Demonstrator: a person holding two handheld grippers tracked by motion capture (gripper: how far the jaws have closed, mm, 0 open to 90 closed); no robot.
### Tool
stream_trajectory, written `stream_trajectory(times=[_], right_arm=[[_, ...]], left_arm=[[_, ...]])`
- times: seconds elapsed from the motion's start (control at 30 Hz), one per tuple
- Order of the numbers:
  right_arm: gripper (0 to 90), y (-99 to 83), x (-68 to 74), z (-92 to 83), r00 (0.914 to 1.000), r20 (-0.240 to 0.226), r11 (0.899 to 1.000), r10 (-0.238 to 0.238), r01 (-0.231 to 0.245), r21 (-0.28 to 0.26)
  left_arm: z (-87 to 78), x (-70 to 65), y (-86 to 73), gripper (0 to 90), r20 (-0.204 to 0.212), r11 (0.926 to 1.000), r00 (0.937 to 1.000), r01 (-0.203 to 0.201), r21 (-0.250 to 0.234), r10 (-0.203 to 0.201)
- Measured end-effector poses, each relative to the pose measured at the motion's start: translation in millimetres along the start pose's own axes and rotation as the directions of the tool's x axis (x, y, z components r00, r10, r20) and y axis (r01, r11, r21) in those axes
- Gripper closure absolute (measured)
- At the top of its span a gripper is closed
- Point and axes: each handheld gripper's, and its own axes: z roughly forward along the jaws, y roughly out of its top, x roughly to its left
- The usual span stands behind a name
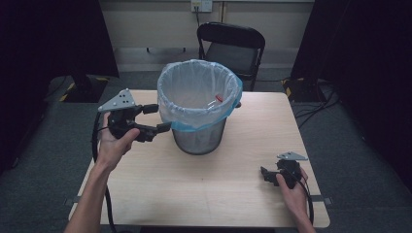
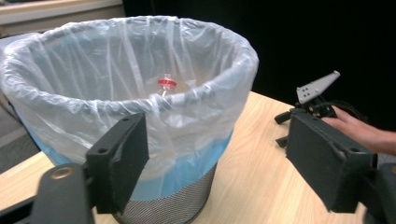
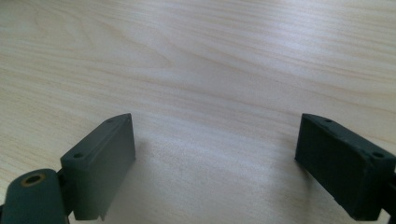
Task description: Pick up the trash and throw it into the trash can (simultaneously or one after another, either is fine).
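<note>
A wire-mesh waste bin (image 1: 199,140) with a clear, blue-tinted liner (image 2: 116,70) stands on the far middle of the wooden table (image 1: 214,194). A small red-capped item (image 1: 219,97) (image 2: 166,83) lies against the inside of the liner. My left gripper (image 1: 161,117) (image 2: 223,161) is held level just left of the bin's rim, open with nothing between its pads. My right gripper (image 1: 265,174) (image 3: 215,163) rests low over the table's near right part, open over bare wood. It also shows beyond the bin in the left gripper view, right gripper (image 2: 281,128).
A black chair (image 1: 232,46) stands behind the table's far edge. Cables (image 1: 316,104) lie on the grey floor to the right. Dark curtains close off both sides. Bare wood lies between the bin and the table's near edge.
</note>
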Motion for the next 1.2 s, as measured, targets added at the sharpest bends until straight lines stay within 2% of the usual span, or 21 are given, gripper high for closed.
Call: stream_trajectory(times=[0.07, 0.2, 0.4, 0.5, 0.63, 0.93, 1.0, 1.2], right_arm=[[11.0, 0.0, 0.0, 0.0, 1.0, 0.0, 1.0, 0.0, 0.0, 0.0], [11.0, 0.0, 0.0, 0.0, 1.0, 0.0, 1.0, 0.0, 0.0, 0.0], [11.0, 0.0, 0.0, 0.0, 1.0, 0.0, 1.0, 0.0, 0.0, 0.0], [11.0, 0.0, 0.0, 0.0, 1.0, 0.0, 1.0, 0.0, 0.0, 0.0], [11.0, 0.0, 0.0, 0.0, 1.0, 0.0, 1.0, 0.0, 0.0, 0.0], [11.0, 0.0, 0.0, 0.0, 1.0, 0.0, 1.0, 0.0, 0.0, 0.0], [11.0, 0.0, 0.1, 0.0, 1.0, 0.001, 1.0, 0.001, -0.001, -0.001], [11.0, 0.0, 0.1, 0.0, 1.0, 0.0, 1.0, 0.0, 0.0, 0.0]], left_arm=[[0.8, -2.4, -6.0, 17.1, -0.022, 0.9999, 0.9997, -0.006, 0.013, 0.006], [1.3, -5.5, -14.7, 17.1, -0.021, 0.9999, 0.9998, 0.005, 0.015, -0.005], [-0.5, -11.9, -33.0, 15.9, 0.011, 0.9997, 0.9999, 0.007, 0.024, -0.007], [-2.3, -15.3, -44.0, 15.8, 0.007, 0.9991, 0.9999, 0.009, 0.041, -0.009], [-5.1, -17.9, -58.7, 15.7, 0.008, 0.9982, 0.9989, 0.047, 0.038, -0.047], [-5.1, -22.4, -89.6, 16.5, -0.019, 0.9944, 0.9976, 0.067, 0.082, -0.066], [-5.1, -23.2, -97.7, 17.3, -0.037, 0.9935, 0.996, 0.084, 0.077, -0.081], [-3.1, -22.1, -117.7, 18.7, -0.042, 0.988, 0.9924, 0.12, 0.097, -0.116]])
